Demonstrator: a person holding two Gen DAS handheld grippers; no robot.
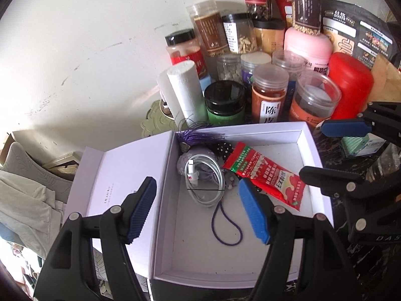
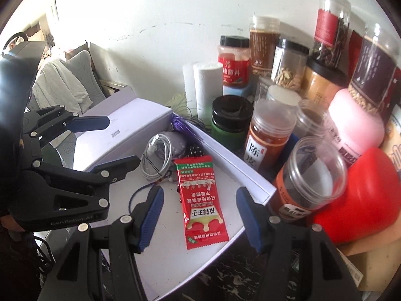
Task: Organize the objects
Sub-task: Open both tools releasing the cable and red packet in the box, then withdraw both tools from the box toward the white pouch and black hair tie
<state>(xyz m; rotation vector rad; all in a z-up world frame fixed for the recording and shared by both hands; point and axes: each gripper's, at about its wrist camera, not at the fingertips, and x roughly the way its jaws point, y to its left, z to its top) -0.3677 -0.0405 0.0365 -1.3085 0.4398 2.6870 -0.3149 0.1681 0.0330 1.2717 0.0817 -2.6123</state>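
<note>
Glossy red sachet (image 2: 203, 200) (crinkled) — matte cardboard box (image 1: 304, 135).

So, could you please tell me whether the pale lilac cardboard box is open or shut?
Open: the pale lilac cardboard box has its lid folded back flat, with the red snack packet visible inside.

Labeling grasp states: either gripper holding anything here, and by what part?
Nothing is held. The left gripper and right gripper both stand open and empty above the white box; the red packet lies loose inside.
</note>
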